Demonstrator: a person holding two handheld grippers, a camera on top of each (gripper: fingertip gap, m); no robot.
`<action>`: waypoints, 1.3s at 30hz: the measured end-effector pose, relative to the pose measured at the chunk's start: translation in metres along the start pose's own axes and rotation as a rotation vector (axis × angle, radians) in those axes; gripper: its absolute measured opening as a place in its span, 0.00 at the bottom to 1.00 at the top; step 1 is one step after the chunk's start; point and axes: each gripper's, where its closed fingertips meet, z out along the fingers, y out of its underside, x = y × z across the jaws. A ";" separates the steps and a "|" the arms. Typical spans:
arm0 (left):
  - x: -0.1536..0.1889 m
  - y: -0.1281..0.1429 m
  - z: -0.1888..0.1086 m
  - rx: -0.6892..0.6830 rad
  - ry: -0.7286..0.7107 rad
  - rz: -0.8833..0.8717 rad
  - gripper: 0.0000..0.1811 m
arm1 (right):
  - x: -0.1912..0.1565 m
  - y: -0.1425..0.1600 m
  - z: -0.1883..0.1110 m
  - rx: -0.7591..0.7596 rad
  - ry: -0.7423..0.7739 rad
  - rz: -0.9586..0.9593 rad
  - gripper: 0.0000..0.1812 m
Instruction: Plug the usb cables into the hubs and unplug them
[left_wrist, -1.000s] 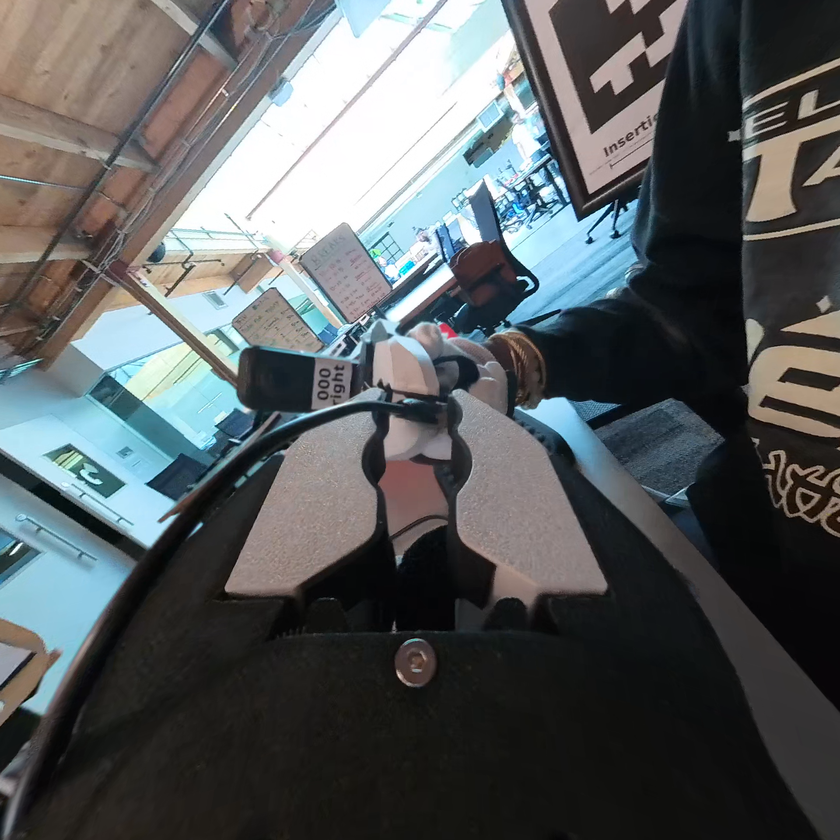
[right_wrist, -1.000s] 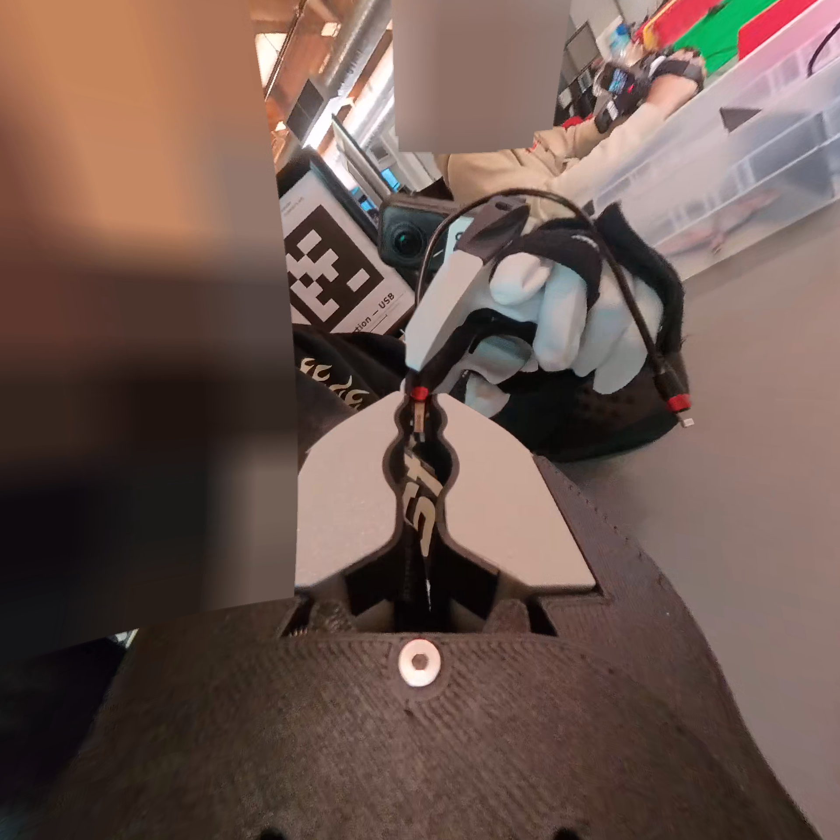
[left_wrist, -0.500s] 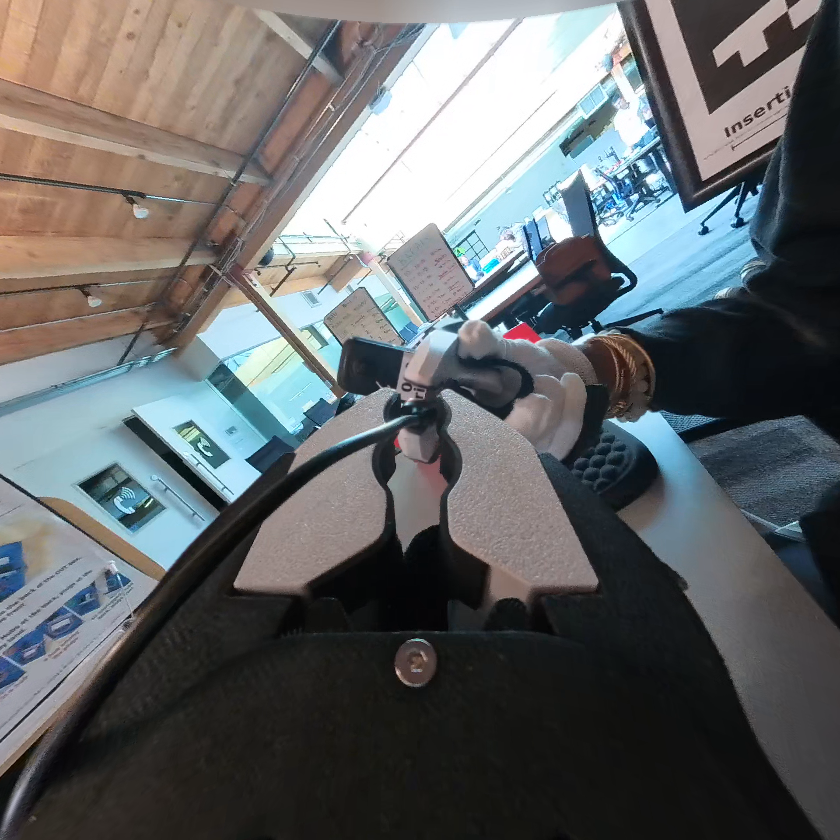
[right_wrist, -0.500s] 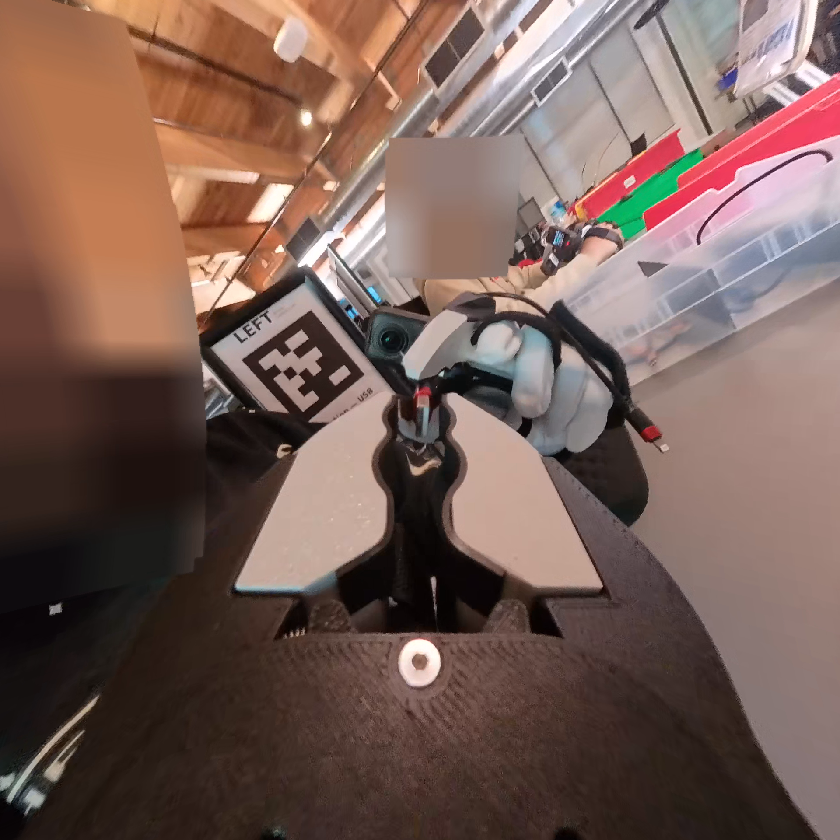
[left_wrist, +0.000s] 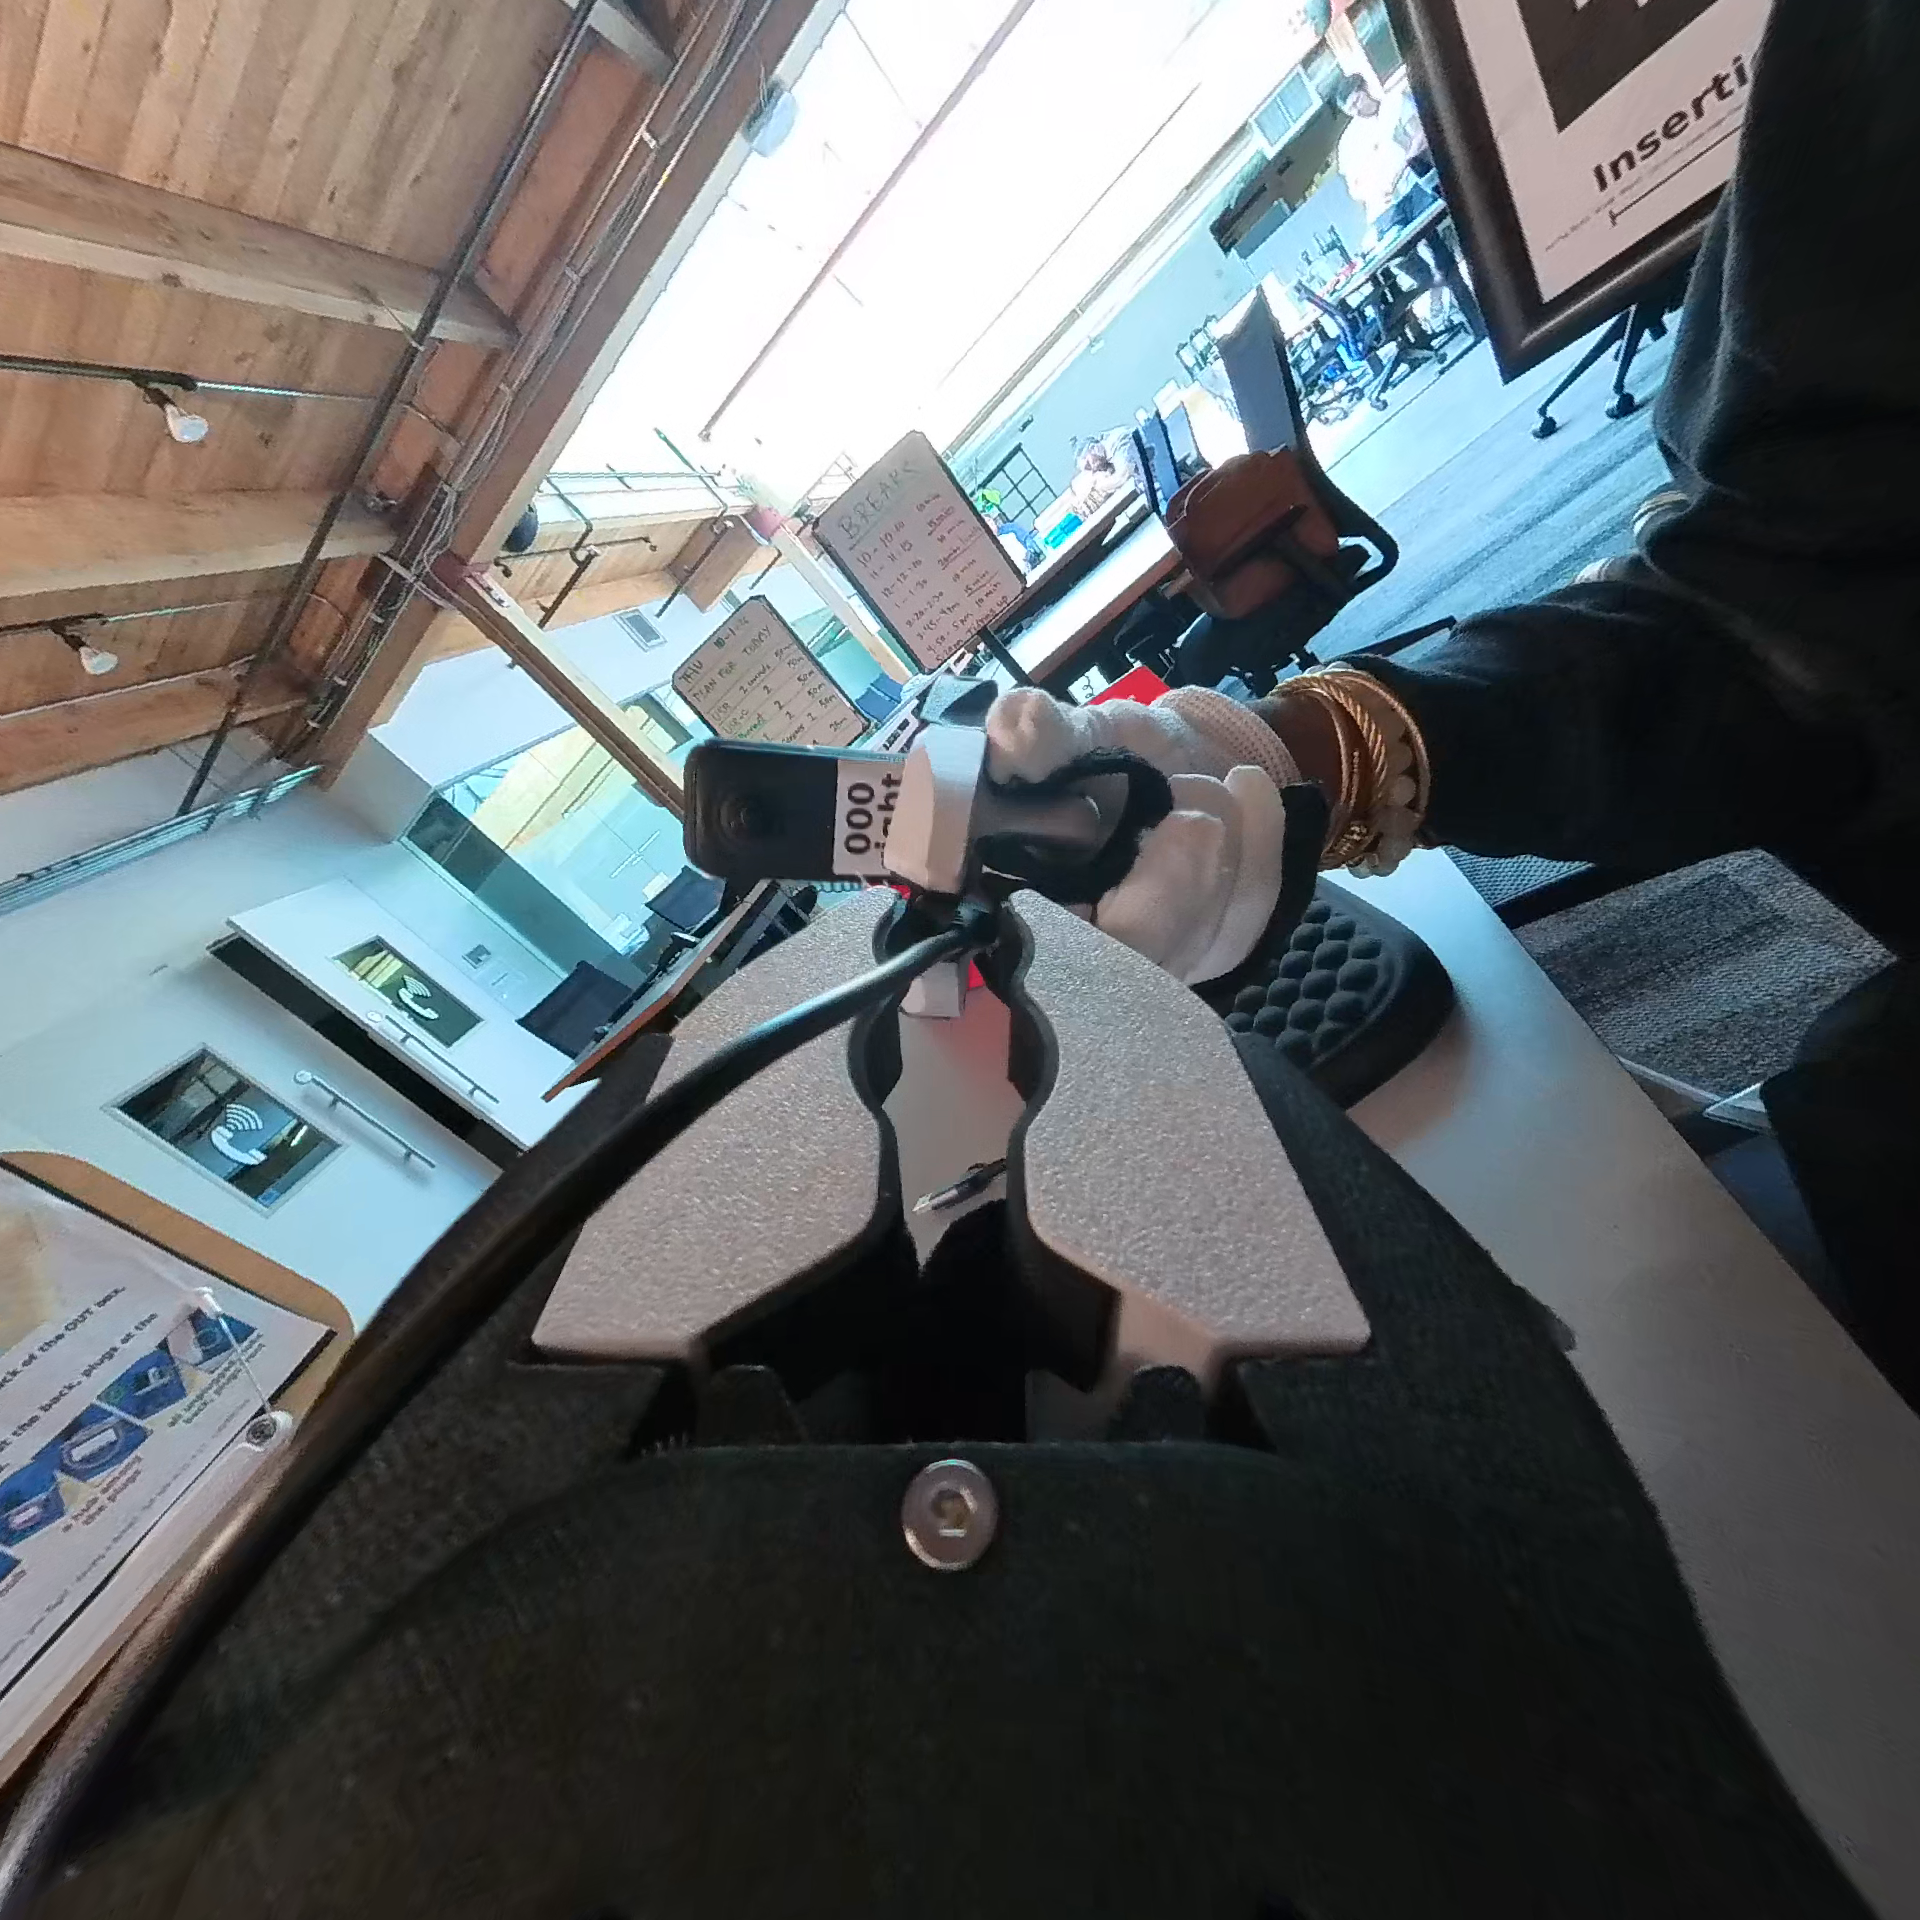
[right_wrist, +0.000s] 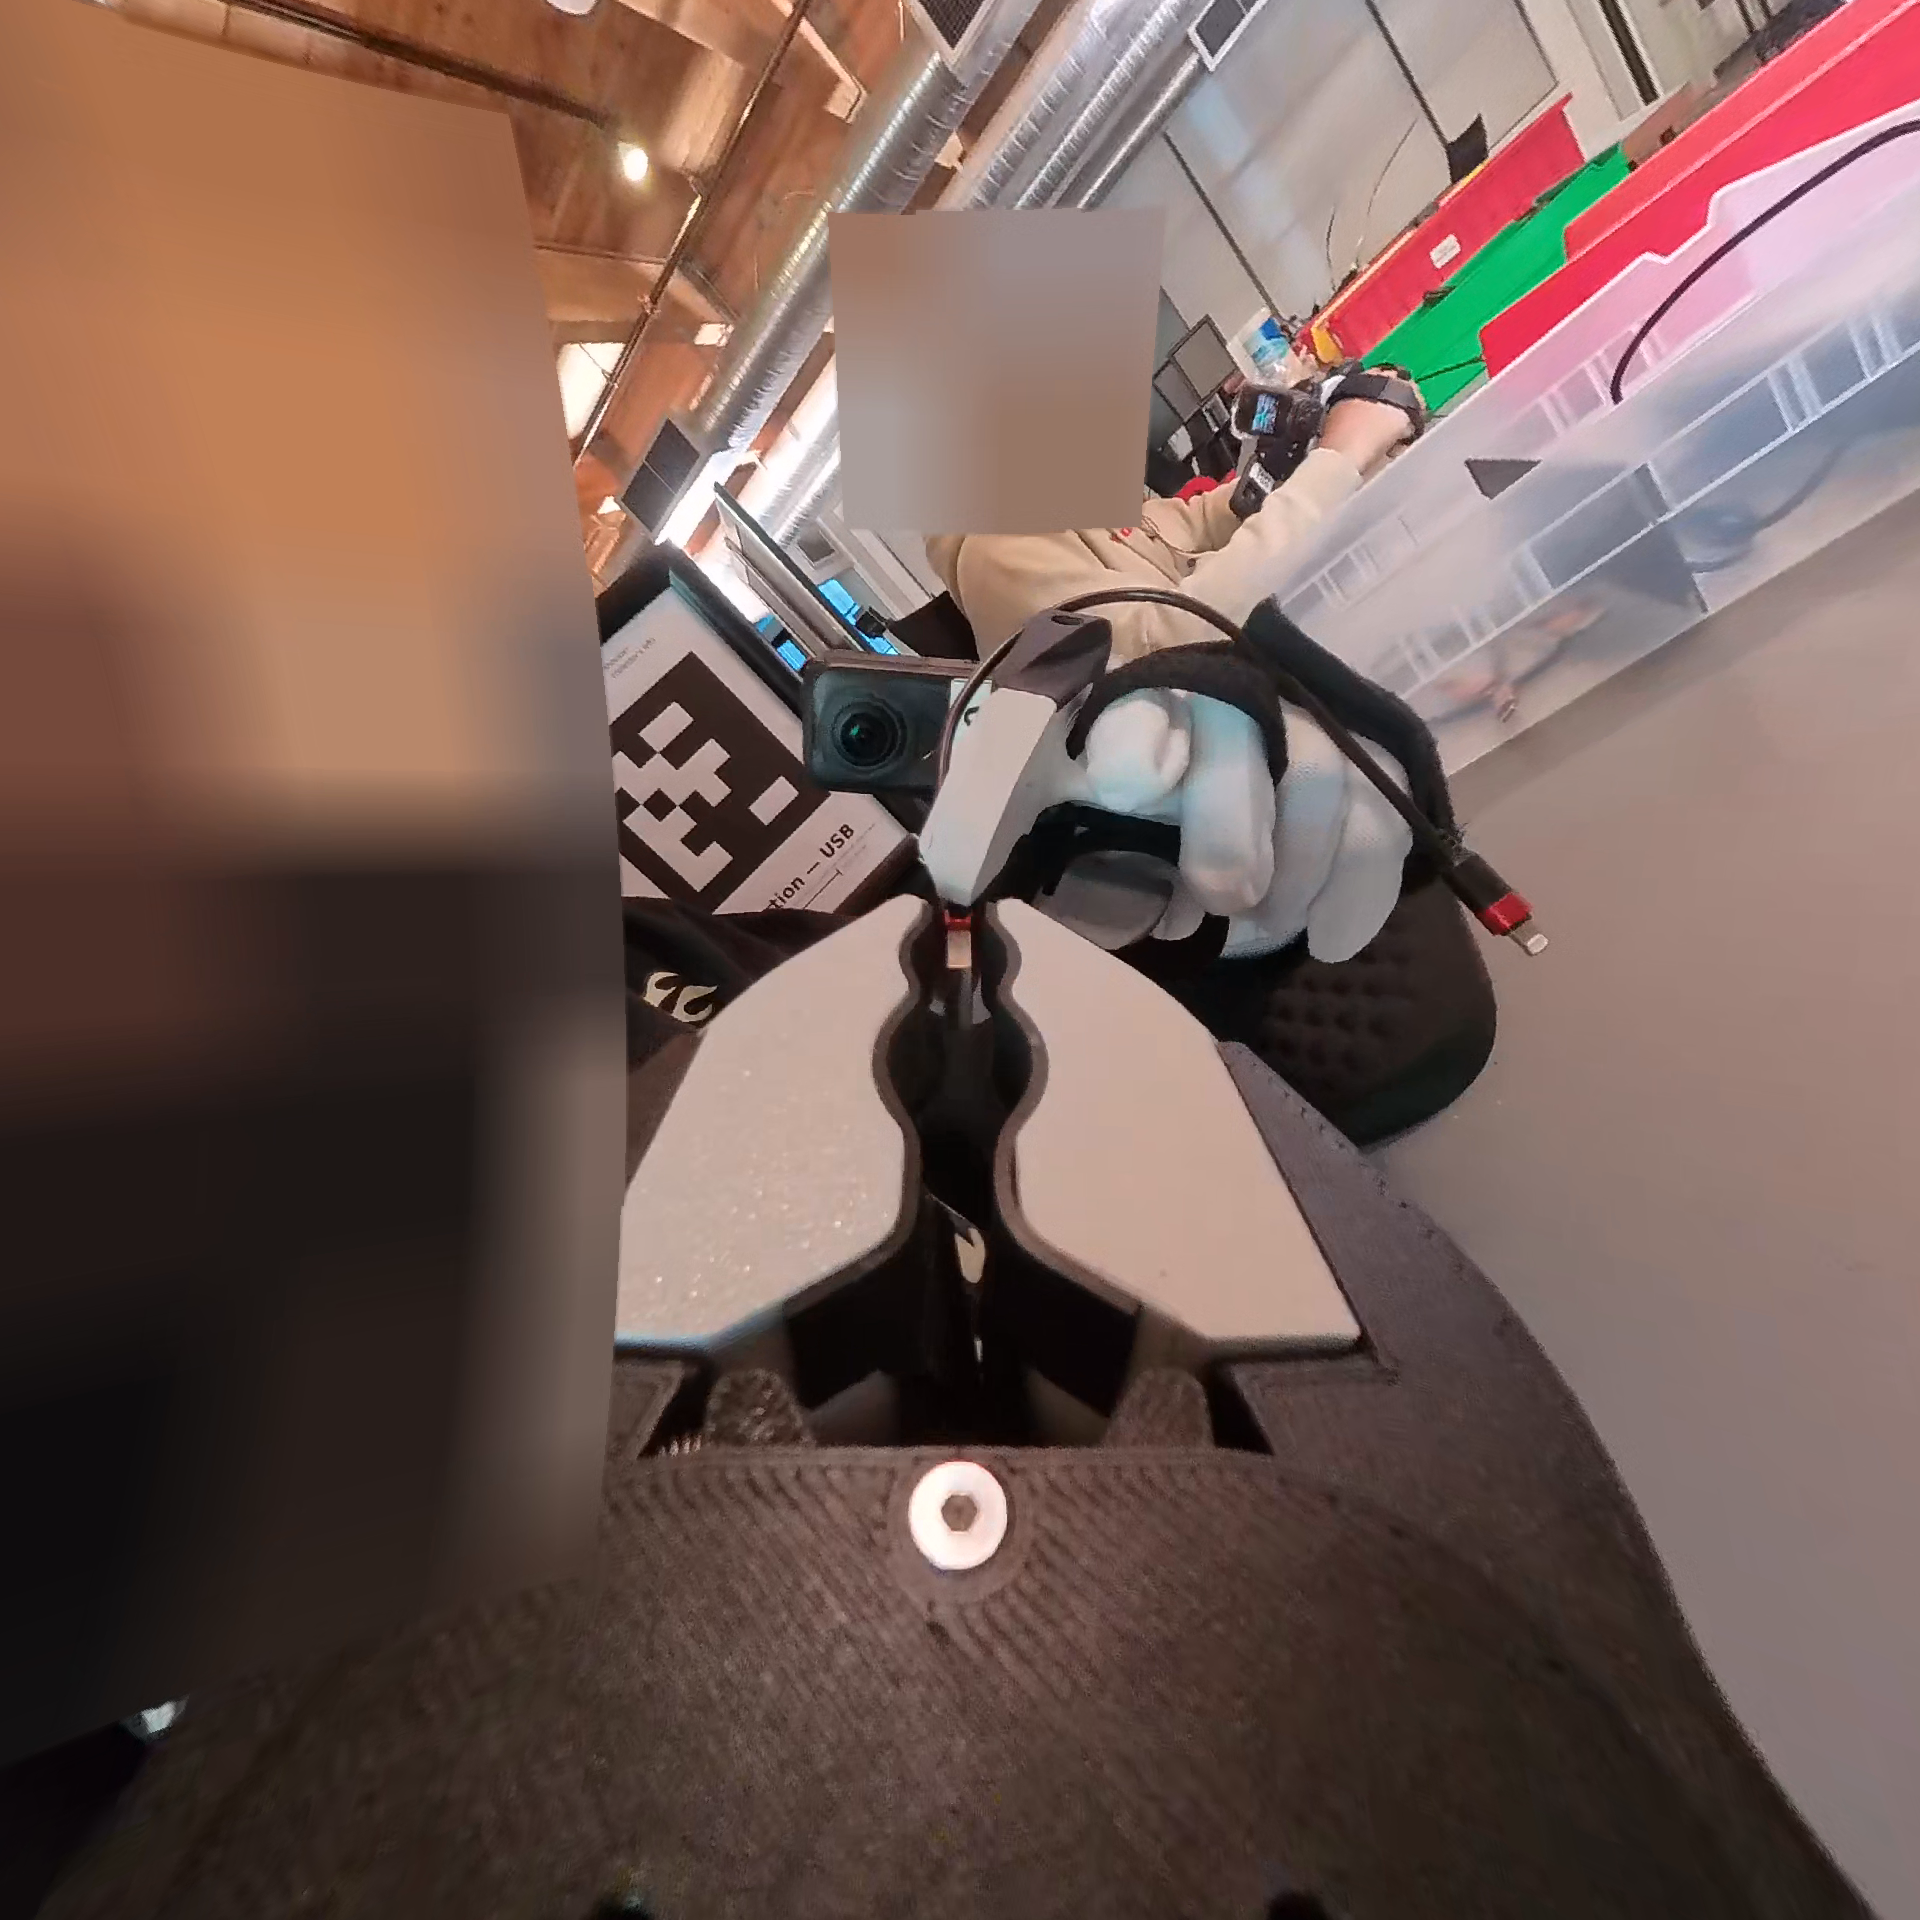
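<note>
My left gripper (left_wrist: 951, 927) is shut on a black USB cable (left_wrist: 727, 1070) that runs back over its body. In the right wrist view the left gripper (right_wrist: 958, 883) shows ahead in a white-gloved hand (right_wrist: 1226, 821). The cable (right_wrist: 1351, 748) loops over that hand and its free red-collared plug (right_wrist: 1501, 920) hangs above the table. My right gripper (right_wrist: 958, 927) meets it tip to tip and is shut on the cable's other plug (right_wrist: 958, 948), red collar and silver metal. The right gripper (left_wrist: 930, 997) shows in the left wrist view too. No hub is in view.
A black dimpled pad (left_wrist: 1340, 997) lies on the grey table (left_wrist: 1558, 1195) under the gloved hands; it also shows in the right wrist view (right_wrist: 1382, 1039). A small loose plug (left_wrist: 956, 1184) lies below my left fingers. A marker board (right_wrist: 717, 790), clear bins (right_wrist: 1558, 520) and a seated person stand behind.
Both grippers stayed tip to tip while tilting and shifting slightly. The hanging free plug swung a little. Both grips are unchanged.
</note>
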 end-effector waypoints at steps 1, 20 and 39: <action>0.000 0.001 0.000 -0.005 -0.002 -0.003 0.08 | 0.001 0.000 0.000 0.000 0.010 -0.018 0.04; -0.051 0.027 -0.019 -0.085 -0.260 -0.292 0.08 | 0.146 0.061 -0.111 -0.722 0.887 -0.536 0.21; -0.069 0.035 -0.029 -0.277 -0.550 0.043 0.08 | 0.089 -0.033 -0.061 0.076 0.673 -0.545 0.17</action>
